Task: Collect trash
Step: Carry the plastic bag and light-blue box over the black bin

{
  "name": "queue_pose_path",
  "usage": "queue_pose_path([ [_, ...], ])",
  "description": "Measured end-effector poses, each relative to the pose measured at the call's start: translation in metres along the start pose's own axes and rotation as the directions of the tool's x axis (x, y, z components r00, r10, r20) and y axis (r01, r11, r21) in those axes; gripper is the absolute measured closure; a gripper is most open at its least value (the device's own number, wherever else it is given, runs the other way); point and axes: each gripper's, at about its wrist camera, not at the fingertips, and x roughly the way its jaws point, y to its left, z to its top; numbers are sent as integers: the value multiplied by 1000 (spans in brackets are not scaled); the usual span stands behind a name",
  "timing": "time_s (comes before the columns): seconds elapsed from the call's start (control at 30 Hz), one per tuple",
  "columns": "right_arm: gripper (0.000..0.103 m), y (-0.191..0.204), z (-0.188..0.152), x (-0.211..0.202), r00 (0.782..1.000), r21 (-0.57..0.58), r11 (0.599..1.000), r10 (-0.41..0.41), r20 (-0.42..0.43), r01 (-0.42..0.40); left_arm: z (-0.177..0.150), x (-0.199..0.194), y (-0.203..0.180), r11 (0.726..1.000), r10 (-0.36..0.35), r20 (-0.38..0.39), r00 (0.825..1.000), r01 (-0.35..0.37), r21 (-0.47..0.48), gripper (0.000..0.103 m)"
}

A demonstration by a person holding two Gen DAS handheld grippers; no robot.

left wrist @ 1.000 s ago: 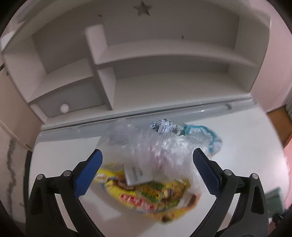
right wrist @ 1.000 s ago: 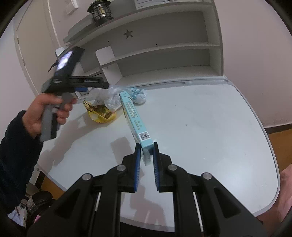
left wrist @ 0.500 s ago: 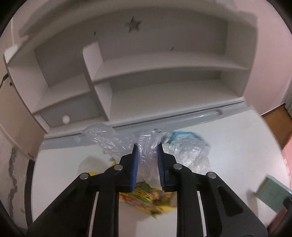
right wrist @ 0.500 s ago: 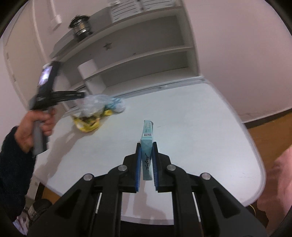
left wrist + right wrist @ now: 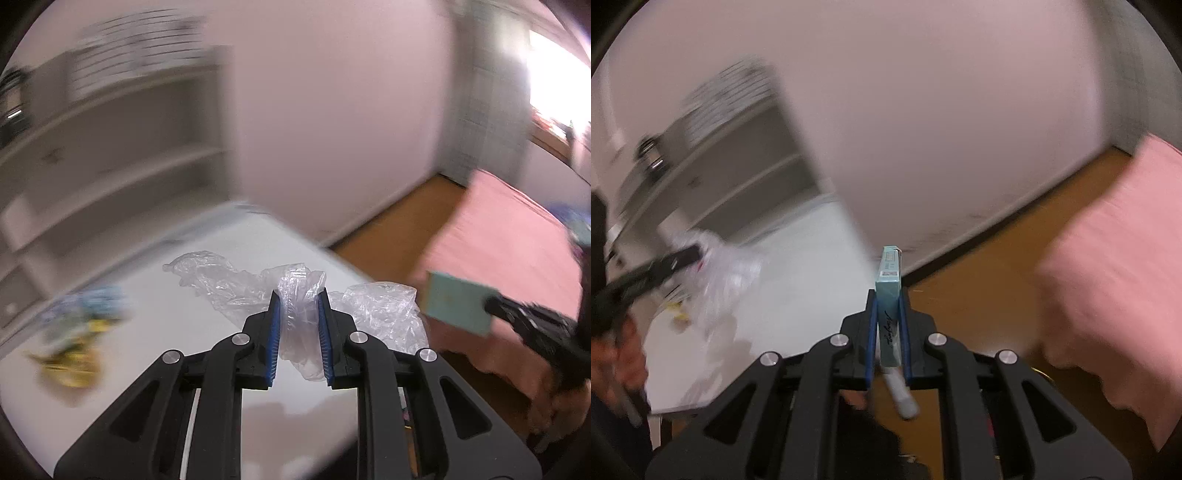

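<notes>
plastic bag, clear and crumpled, is clamped between the blue pads of the left gripper; its loose ends spread to both sides of the fingers, above the white table. on the table at the far left lies a blurred yellow snack wrapper with some blue-white trash just behind it. the right gripper is closed on a light blue carton box, which stands upright on its narrow edge between the pads, over the border between the table edge and the brown wooden floor. a pink bed cover is at the right. in the left wrist view the same box shows at the right, in front of the pink cover. white shelves stand behind the table, strongly blurred.
</notes>
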Motion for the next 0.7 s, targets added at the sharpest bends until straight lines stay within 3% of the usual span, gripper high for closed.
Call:
queue_pose_path([
  [0.1,92,-58,-16,-12,994,81,991,-105,-11,105,-16,22,-66,987,-144,-31,989,146,62,85],
  [0.17,92,-96,-27,-10,984,138,974,-172,-45,177,-31,41,-107,965,-243,-63,968,247,81,85],
  [0.23,92,-126,-40,-2,970,188,953,-222,-94,237,-46,58,-135,950,-284,-75,956,291,110,85],
  [0.37,92,-177,-64,27,931,259,903,-289,-225,343,-87,103,-175,930,-314,-97,944,327,169,85],
  [0.57,92,-214,-89,71,863,281,857,-302,-405,432,-137,196,-190,923,-342,-259,903,375,88,85],
  [0.7,92,-212,-104,95,829,268,860,-265,-492,434,-164,242,-192,929,-337,-327,883,368,36,85],
])
